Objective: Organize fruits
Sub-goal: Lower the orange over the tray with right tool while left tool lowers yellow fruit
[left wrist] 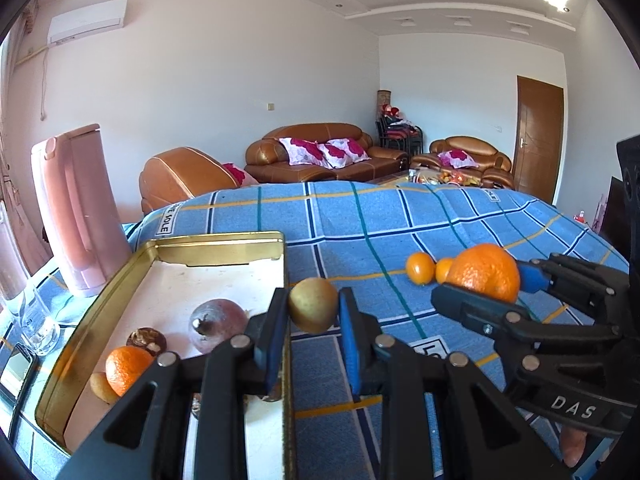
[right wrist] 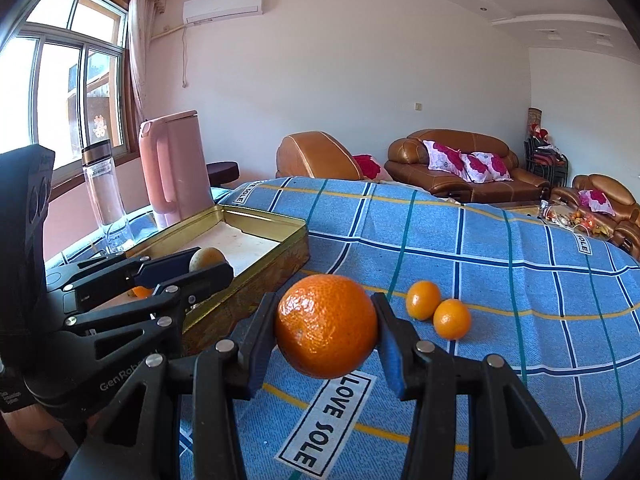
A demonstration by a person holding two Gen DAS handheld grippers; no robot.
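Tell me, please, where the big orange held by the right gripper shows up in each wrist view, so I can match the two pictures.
Left wrist view: the big orange sits at right of centre, clamped in the right gripper.
Right wrist view: it fills the lower centre, between that gripper's fingers.
Shared landmark: the two small oranges on the blue checked cloth, just beyond it.

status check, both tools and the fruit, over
Left tool shut on kiwi, at tin edge. Right tool shut on orange, above cloth. Two kumquats left out. Nothing blocking.
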